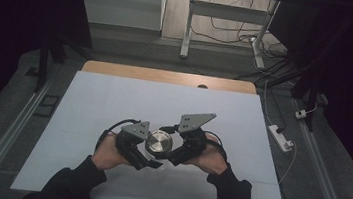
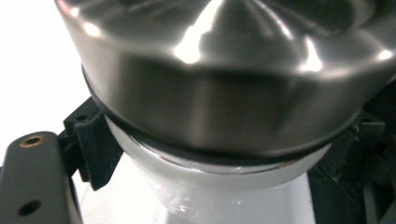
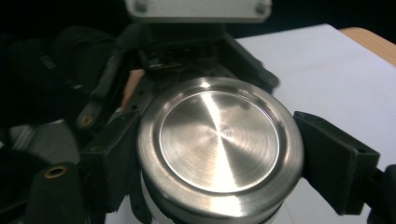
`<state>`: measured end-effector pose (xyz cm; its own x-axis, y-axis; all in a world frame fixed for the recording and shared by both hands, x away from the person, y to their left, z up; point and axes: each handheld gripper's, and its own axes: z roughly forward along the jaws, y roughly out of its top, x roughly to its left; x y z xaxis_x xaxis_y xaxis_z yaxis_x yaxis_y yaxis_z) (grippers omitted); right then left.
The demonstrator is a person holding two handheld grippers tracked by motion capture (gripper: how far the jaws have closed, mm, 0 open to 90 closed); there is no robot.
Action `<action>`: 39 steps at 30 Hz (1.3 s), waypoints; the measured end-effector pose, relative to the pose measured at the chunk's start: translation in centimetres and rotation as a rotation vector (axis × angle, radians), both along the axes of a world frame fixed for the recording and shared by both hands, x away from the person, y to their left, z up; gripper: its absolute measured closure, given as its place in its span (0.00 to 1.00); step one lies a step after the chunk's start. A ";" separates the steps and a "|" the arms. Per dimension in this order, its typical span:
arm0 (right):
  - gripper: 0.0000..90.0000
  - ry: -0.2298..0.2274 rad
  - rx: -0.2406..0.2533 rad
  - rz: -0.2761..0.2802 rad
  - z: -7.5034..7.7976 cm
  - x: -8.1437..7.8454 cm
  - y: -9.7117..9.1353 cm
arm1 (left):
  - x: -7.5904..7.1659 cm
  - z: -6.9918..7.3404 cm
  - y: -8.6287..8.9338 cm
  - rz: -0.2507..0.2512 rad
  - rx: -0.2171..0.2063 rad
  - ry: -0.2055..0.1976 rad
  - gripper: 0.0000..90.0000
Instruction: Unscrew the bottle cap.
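A jar with a round brushed-steel lid (image 1: 159, 143) and a clear body stands near the front middle of the white table cover (image 1: 113, 102), between both hands. In the left gripper view, the clear body (image 2: 224, 191) sits under the lid (image 2: 219, 93). My left gripper (image 2: 219, 158) is shut on that body just below the lid, one black finger (image 2: 91, 140) pressing its side. In the right gripper view, my right gripper (image 3: 219, 154) is shut on the lid (image 3: 219, 140), with a finger (image 3: 336, 158) against its rim on each side. From above, the left gripper (image 1: 150, 154) and right gripper (image 1: 169, 149) flank the jar.
The white cover leaves a wooden strip (image 1: 167, 76) showing at the table's far edge. A power strip (image 1: 281, 136) and cables lie on the floor to the right. A desk frame (image 1: 188, 25) stands beyond the table.
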<state>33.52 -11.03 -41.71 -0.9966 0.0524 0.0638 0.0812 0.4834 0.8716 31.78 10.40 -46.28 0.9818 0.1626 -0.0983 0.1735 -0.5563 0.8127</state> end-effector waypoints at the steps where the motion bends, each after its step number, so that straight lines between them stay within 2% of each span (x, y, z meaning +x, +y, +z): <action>1: 0.21 0.000 0.000 0.000 0.0 0.0 0.0 | -0.1 0.0 -0.1 -0.011 0.002 -0.003 0.17; 2: 0.20 0.001 0.010 0.029 -0.1 0.0 -0.1 | -0.1 0.1 -0.1 -0.022 0.009 -0.009 0.17; 6: 0.20 -0.004 0.020 0.043 -0.2 0.0 -0.1 | -0.1 0.0 0.0 -0.034 0.002 -0.006 0.17; 7: 0.20 0.008 0.026 0.047 -0.2 0.0 -0.1 | -0.1 0.0 0.0 -0.038 0.002 -0.009 0.17; 11: 0.20 0.023 0.020 0.024 -0.2 0.0 0.0 | -0.1 0.0 0.0 -0.007 0.004 -0.016 0.17; 12: 0.16 0.020 0.020 0.005 -0.1 0.0 0.0 | 0.0 0.0 0.0 0.007 0.008 -0.016 0.17; 13: 0.08 0.033 0.026 -0.042 0.3 0.1 0.0 | 0.0 -0.1 0.0 0.025 0.010 -0.016 0.17; 14: 0.08 0.033 0.026 -0.042 0.3 0.1 0.0 | 0.1 -0.1 0.1 0.041 0.015 -0.018 0.17; 15: 0.03 0.023 0.006 -0.091 0.7 -0.1 0.1 | 0.2 -0.1 0.2 0.066 0.013 -0.016 0.17; 16: 0.03 0.023 0.006 -0.091 0.7 -0.1 0.1 | 0.3 -0.2 0.2 0.095 0.009 -0.010 0.17; 17: 0.02 0.012 -0.008 -0.126 0.9 -0.3 0.2 | 0.3 -0.2 0.3 0.120 0.007 -0.008 0.17; 18: 0.02 0.001 -0.034 -0.204 1.1 -0.6 0.7 | 0.3 -0.1 0.3 0.145 0.007 -0.015 0.17; 19: 0.02 0.001 -0.034 -0.204 1.1 -0.6 0.7 | 0.3 -0.1 0.3 0.165 0.011 -0.021 0.17; 20: 0.04 -0.012 -0.043 -0.284 1.1 -1.0 1.3 | 0.3 0.0 0.3 0.183 0.012 -0.024 0.17; 21: 0.04 -0.012 -0.043 -0.284 1.1 -1.0 1.3 | 0.3 0.0 0.3 0.207 0.006 -0.025 0.17; 22: 0.05 -0.021 -0.053 -0.324 1.1 -1.1 1.6 | 0.2 0.1 0.3 0.225 0.004 -0.026 0.17; 25: 0.09 -0.046 -0.054 -0.374 0.6 -1.5 2.2 | 0.2 0.1 0.3 0.257 0.000 -0.033 0.17; 26: 0.16 -0.060 -0.034 -0.390 0.4 -1.6 2.3 | 0.2 0.2 0.3 0.256 -0.001 -0.032 0.17; 30: 0.20 -0.045 -0.012 -0.386 0.2 -1.5 2.3 | 0.1 0.2 0.3 0.248 0.010 -0.032 0.17; 33: 0.20 -0.045 -0.022 -0.366 0.1 -1.4 2.2 | 0.2 0.1 0.2 0.223 0.017 -0.026 0.17; 34: 0.21 -0.036 -0.024 -0.338 0.0 -1.3 2.0 | 0.3 0.1 0.2 0.208 0.018 -0.022 0.17; 35: 0.21 -0.036 -0.024 -0.338 0.0 -1.3 2.0 | 0.3 0.1 0.3 0.191 0.020 -0.019 0.17; 36: 0.21 -0.022 -0.025 -0.300 0.0 -1.1 1.8 | 0.3 0.1 0.3 0.177 0.024 -0.017 0.17; 38: 0.21 -0.014 -0.023 -0.285 0.0 -1.0 1.7 | 0.3 0.1 0.3 0.149 0.018 -0.012 0.17; 39: 0.21 -0.007 -0.012 -0.248 -0.1 -0.9 1.5 | 0.4 0.1 0.4 0.131 0.019 -0.011 0.17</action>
<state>32.63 -9.49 -41.78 -0.9535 0.2964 0.0548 0.1928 0.4599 0.8668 32.13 10.85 -46.19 0.9531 0.2910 -0.0833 0.2367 -0.5450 0.8043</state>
